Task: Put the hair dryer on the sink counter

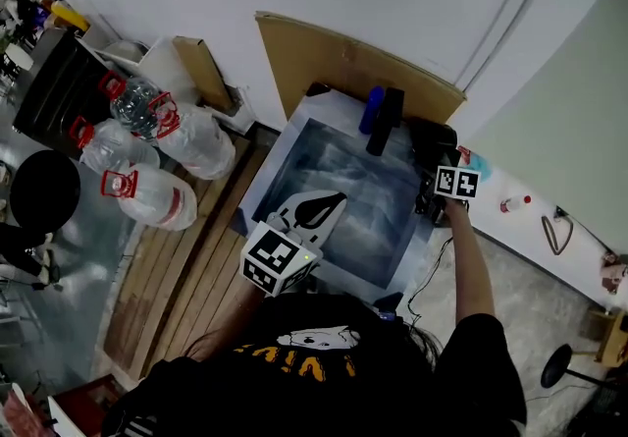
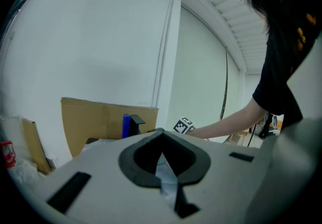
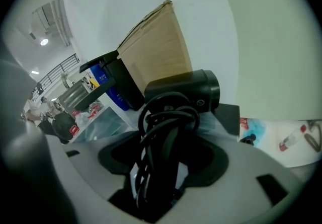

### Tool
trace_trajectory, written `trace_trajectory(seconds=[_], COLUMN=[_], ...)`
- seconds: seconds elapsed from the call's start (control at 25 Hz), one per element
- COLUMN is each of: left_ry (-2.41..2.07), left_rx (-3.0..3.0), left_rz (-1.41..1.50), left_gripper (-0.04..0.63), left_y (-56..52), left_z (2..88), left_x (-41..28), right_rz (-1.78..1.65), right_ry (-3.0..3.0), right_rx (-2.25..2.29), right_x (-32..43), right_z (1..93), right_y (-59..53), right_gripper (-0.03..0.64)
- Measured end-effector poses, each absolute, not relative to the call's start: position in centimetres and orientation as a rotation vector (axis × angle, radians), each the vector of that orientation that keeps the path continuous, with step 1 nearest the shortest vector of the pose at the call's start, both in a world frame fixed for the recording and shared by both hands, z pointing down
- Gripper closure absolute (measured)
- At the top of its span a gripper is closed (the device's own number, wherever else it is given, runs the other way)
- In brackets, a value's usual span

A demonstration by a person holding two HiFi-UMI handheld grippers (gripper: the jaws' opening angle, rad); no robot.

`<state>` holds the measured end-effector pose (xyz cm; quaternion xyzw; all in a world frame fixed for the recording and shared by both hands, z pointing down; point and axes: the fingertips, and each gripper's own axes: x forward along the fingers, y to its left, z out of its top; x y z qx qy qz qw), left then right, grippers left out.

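The right tongs (image 3: 168, 140) stand wide and loose round the dryer (image 3: 186, 89) at the right edge of the tabletop (image 1: 343, 190), the left tongs (image 2: 161, 135) shut and empty, so it may tip and fall off.

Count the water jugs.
4 jugs, clustered at the head view's left: back, left, right, front. Others may be hidden behind them.
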<state>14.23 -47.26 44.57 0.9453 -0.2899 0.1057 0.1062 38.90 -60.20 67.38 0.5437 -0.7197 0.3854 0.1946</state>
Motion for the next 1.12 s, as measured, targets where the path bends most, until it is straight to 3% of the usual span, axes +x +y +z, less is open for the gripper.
trace_trajectory(seconds=[0.2, 0.8, 1.12], left_ry=[-0.865, -0.805, -0.741], left_rx=[2.783, 2.809, 2.826], left_rz=[0.304, 0.272, 0.252], left_gripper=[0.589, 0.589, 0.589], left_y=[-47.2, -46.9, -47.1], left_z=[44.7, 44.2, 44.1], left_x=[13.5, 12.6, 11.7], right_rz=[1.071, 1.110, 0.972], right_ry=[-1.933, -2.066, -2.403], right_rx=[1.605, 1.810, 1.804], right_x=[39.8, 39.9, 33.8], right_z=[67.8, 62.0, 52.7], right_y=[-59.8, -57.0, -53.2], right_gripper=[0.291, 0.293, 0.313])
